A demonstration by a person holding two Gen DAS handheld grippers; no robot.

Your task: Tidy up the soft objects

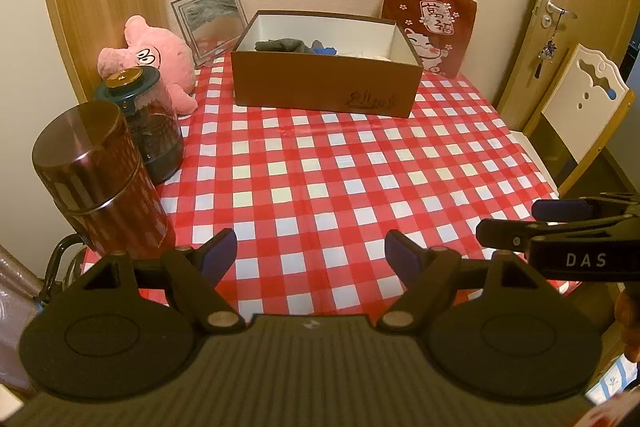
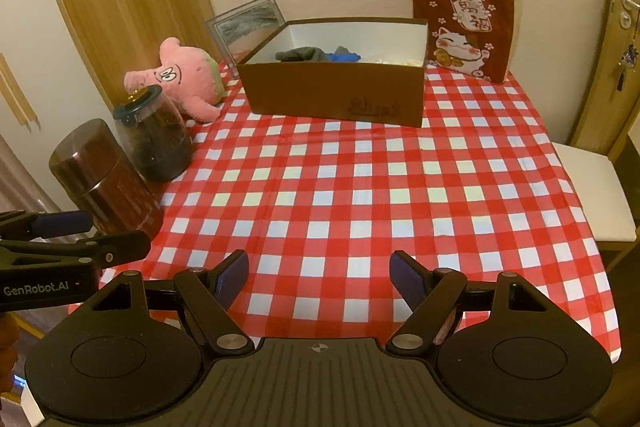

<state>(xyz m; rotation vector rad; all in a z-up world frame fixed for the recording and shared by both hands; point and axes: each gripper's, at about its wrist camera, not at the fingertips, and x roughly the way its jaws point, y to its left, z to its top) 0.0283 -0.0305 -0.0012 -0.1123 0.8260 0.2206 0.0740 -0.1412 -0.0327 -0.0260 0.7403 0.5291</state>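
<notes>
Both tools hover low over the near edge of the surface [image 1: 320, 163], which wears a red-and-white checked cloth. The left tool [image 1: 311, 250] has its blue-padded fingers spread wide with only cloth showing between them, gripping nothing. The right tool [image 2: 319, 273] is just the same, wide apart and holding nothing; in the left view it pokes in from the right edge [image 1: 560, 227], side by side with its partner. Far across the surface, against the wall, sits the brown cardboard box [image 1: 326, 85], open at the top with a white lining. Inside it lie the soft things: a grey cloth [image 1: 282, 45] to the left, a blue soft item [image 1: 324, 49] just beside it, and something pale [image 1: 370, 55] toward the right that I can't make out. To the left of the box a pink plush toy [image 1: 154, 57] slumps against the wooden panel, outside the box. Behind the box on the right, a red cushion with a lucky cat [image 1: 432, 27] stands upright against the wall. A framed picture [image 1: 210, 17] leans at the back left. Nearer on the left side stand a dark jar with a teal lid [image 1: 148, 123] and a dark red metal tin [image 1: 100, 183], close together.
</notes>
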